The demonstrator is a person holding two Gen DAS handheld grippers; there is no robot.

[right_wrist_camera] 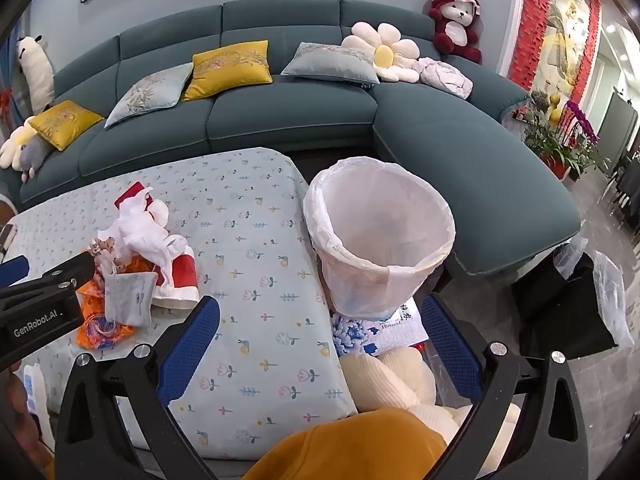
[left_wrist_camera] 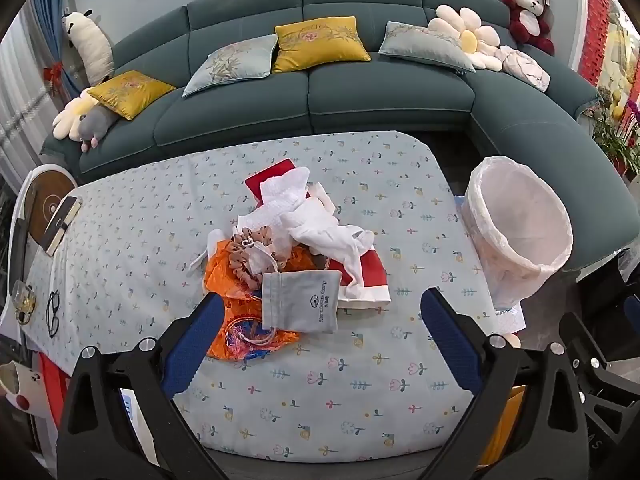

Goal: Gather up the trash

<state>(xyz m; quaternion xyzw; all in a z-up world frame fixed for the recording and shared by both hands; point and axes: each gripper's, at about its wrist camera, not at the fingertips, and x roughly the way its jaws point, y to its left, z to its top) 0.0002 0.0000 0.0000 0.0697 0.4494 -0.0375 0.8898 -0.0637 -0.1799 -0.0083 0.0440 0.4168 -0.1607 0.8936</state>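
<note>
A pile of trash lies mid-table: a grey drawstring pouch [left_wrist_camera: 299,301], an orange plastic bag [left_wrist_camera: 240,320], crumpled white tissue [left_wrist_camera: 304,216], a brown scrunchie [left_wrist_camera: 248,248] and a red-and-white paper bag [left_wrist_camera: 366,280]. The pile also shows in the right wrist view, with the pouch [right_wrist_camera: 130,298] in front. A bin with a white liner [left_wrist_camera: 520,224] stands at the table's right end, seen too in the right wrist view [right_wrist_camera: 380,236]. My left gripper [left_wrist_camera: 320,316] is open, just short of the pouch. My right gripper [right_wrist_camera: 320,320] is open and empty, near the bin's base.
The table [left_wrist_camera: 360,380] has a floral cloth. A notebook [left_wrist_camera: 62,224], glasses [left_wrist_camera: 54,312] and a small glass jar [left_wrist_camera: 22,300] lie at its left end. A teal sofa [left_wrist_camera: 320,92] with cushions stands behind. A blue-patterned box [right_wrist_camera: 376,328] and cream cushions [right_wrist_camera: 392,380] sit below the bin.
</note>
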